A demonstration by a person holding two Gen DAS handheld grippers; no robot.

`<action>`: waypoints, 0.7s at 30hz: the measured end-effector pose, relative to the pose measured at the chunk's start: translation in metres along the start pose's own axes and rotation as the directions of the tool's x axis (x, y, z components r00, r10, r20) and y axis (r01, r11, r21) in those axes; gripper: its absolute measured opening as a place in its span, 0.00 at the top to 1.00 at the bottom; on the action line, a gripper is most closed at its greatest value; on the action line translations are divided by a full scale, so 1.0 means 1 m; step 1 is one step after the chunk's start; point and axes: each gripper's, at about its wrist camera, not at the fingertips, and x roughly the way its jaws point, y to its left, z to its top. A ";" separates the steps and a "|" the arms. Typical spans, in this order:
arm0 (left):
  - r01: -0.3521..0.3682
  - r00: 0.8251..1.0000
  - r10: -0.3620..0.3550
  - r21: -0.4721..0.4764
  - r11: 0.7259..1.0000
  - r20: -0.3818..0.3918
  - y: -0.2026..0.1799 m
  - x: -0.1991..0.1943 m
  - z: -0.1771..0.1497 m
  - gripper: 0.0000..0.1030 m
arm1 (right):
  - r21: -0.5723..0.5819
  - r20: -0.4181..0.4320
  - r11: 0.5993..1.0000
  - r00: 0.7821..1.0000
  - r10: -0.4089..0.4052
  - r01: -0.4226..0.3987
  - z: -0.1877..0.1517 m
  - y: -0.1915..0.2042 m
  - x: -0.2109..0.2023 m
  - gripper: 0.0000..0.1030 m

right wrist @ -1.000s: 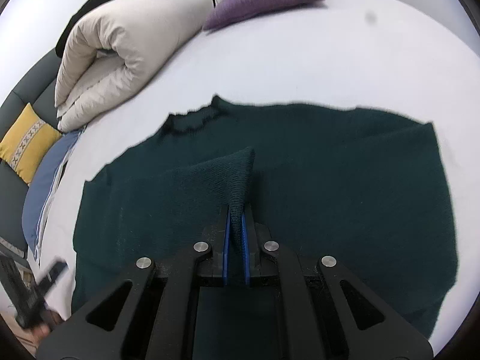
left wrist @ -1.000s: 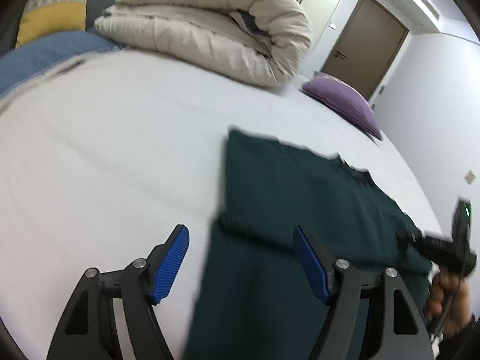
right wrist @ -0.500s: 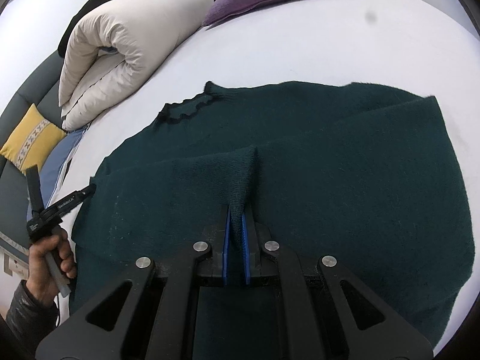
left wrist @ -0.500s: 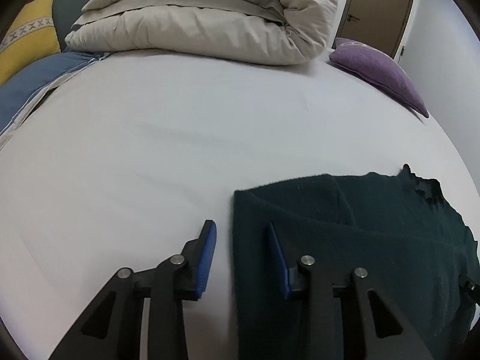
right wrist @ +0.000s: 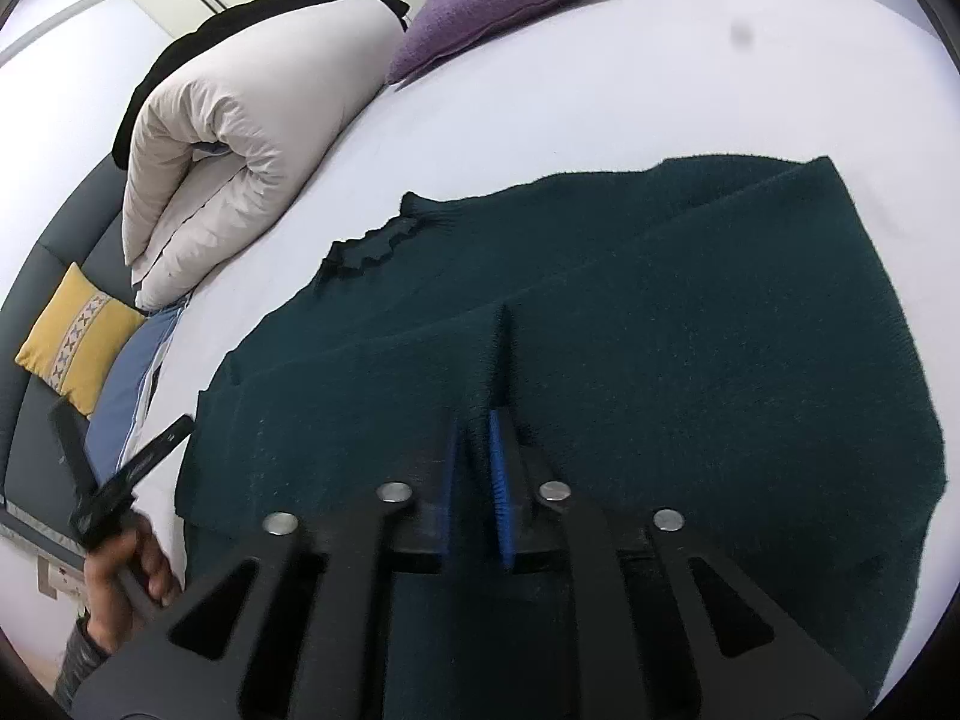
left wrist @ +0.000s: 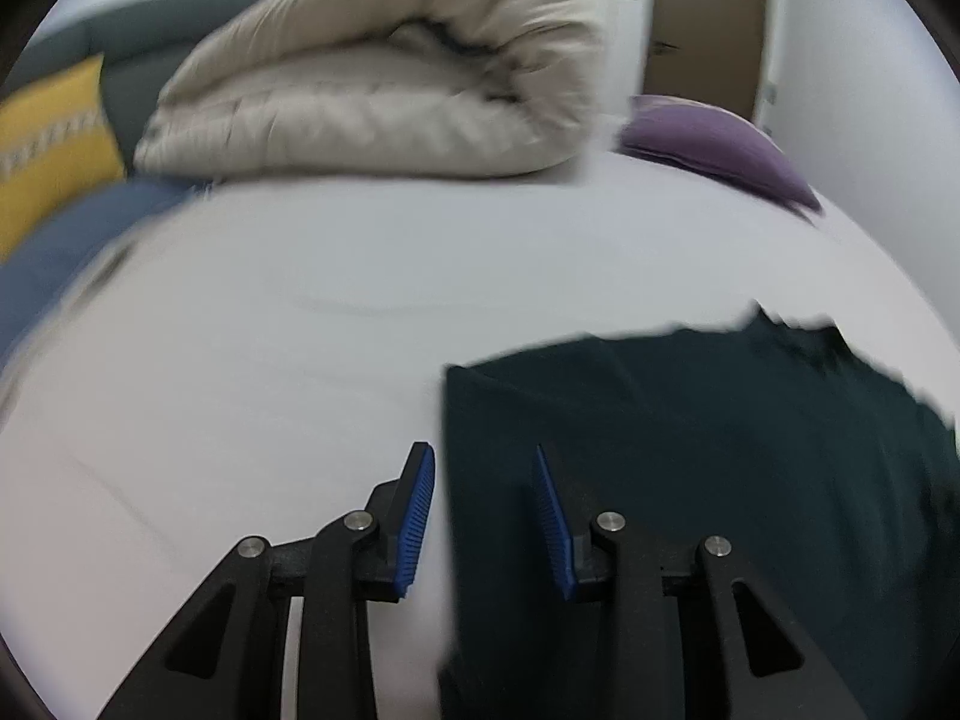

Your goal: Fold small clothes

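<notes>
A dark green knit sweater [right wrist: 690, 360] lies flat on the white bed, its ruffled collar [right wrist: 372, 246] toward the duvet. A folded sleeve [right wrist: 384, 372] lies across its front. My right gripper [right wrist: 477, 438] sits low on the sweater with the sleeve's cuff still between its blue pads, the jaws slightly apart. In the left wrist view the sweater [left wrist: 690, 450] fills the lower right. My left gripper [left wrist: 483, 468] is open, astride the sweater's left edge, with one finger over the sheet and one over the cloth.
A rolled beige duvet [left wrist: 372, 90] and a purple pillow [left wrist: 714, 144] lie at the head of the white bed [left wrist: 270, 330]. A yellow cushion [right wrist: 72, 336] and blue cloth [right wrist: 132, 384] lie at the left. The left gripper and the hand holding it [right wrist: 120, 552] show at the sweater's corner.
My right gripper's jaws have parted slightly on the sleeve cuff and lowered it onto the sweater. My left gripper has narrowed and moved to the sweater's left edge.
</notes>
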 end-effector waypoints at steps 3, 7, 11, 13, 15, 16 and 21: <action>-0.020 0.999 0.023 0.090 0.996 -0.037 -0.017 0.008 -0.018 0.63 | -0.045 -0.034 0.998 0.998 -0.046 0.045 -0.006 0.001 0.007 0.82; 0.006 0.998 -0.004 0.033 0.999 -0.064 -0.006 0.019 -0.020 0.59 | -0.055 -0.021 0.997 0.998 -0.063 0.062 -0.009 -0.005 0.006 0.90; 0.033 0.995 -0.037 -0.044 0.998 -0.088 0.012 0.022 -0.021 0.47 | -0.053 -0.011 0.993 0.995 -0.104 0.103 -0.008 -0.007 0.003 0.93; 0.014 0.996 -0.019 -0.062 0.998 -0.084 0.019 0.013 -0.020 0.48 | -0.034 0.005 0.988 0.989 -0.149 0.149 -0.012 -0.007 -0.008 0.92; 0.026 0.997 -0.031 -0.067 0.997 -0.072 0.025 -0.004 -0.024 0.48 | 0.004 0.014 0.989 0.989 -0.149 0.149 -0.018 -0.010 -0.027 0.86; 0.029 0.997 -0.034 -0.066 0.997 -0.070 0.028 -0.012 -0.026 0.48 | 0.028 0.025 0.991 0.991 -0.131 0.130 -0.024 -0.013 -0.041 0.86; 0.113 0.989 -0.127 -0.164 0.980 -0.077 0.065 -0.069 -0.057 0.48 | 0.043 0.090 0.997 0.994 -0.068 0.064 -0.072 -0.021 -0.109 0.46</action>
